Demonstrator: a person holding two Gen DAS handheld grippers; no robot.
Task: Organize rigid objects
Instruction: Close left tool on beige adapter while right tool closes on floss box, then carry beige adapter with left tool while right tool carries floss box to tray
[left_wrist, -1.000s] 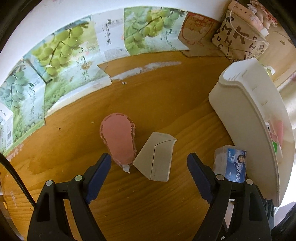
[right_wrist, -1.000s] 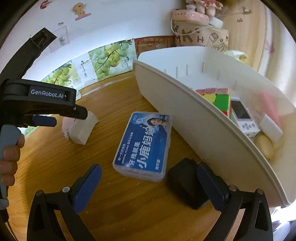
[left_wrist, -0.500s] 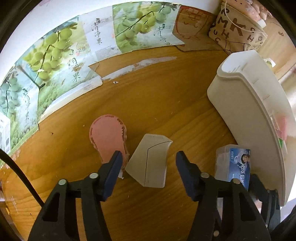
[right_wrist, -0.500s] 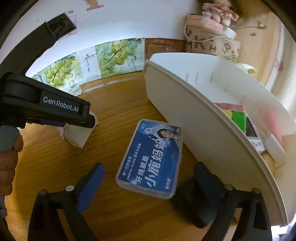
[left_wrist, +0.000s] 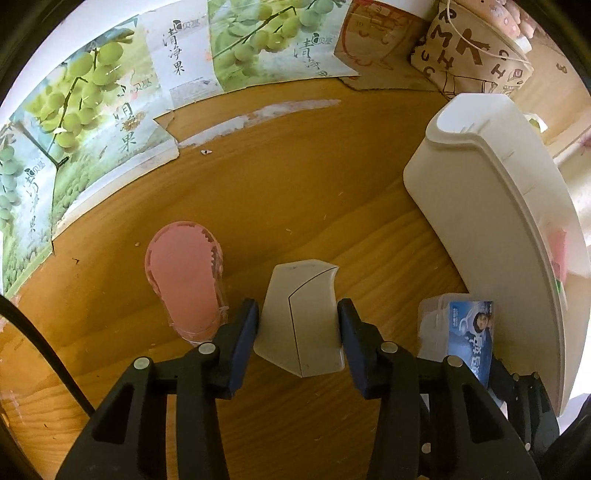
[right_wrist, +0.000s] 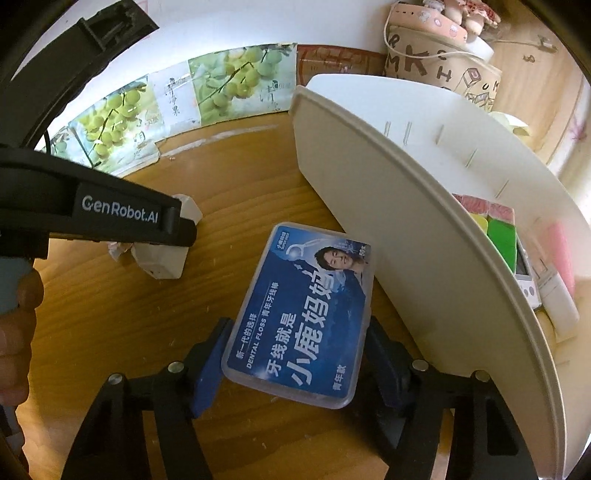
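My left gripper (left_wrist: 297, 323) is shut on a white wedge-shaped plastic block (left_wrist: 301, 317) that lies on the wooden table (left_wrist: 295, 192). A pink oval case (left_wrist: 186, 280) lies just left of it. My right gripper (right_wrist: 295, 354) is shut on a blue dental floss box (right_wrist: 306, 310), its pads on the box's long sides. The box lies beside the white bin (right_wrist: 406, 258), which holds a colour cube (right_wrist: 491, 229), a small white device (right_wrist: 526, 278) and other items. The white block (right_wrist: 166, 258) and left gripper also show in the right wrist view.
Grape-printed cartons (left_wrist: 110, 110) line the back wall. A lettered paper bag (left_wrist: 469, 48) stands at the back right behind the bin (left_wrist: 491, 221). The floss box also shows in the left wrist view (left_wrist: 469, 332).
Both grippers moved forward and closed: the left jaws went from wide open to pressing the white block, the right jaws from wide open to pressing the floss box.
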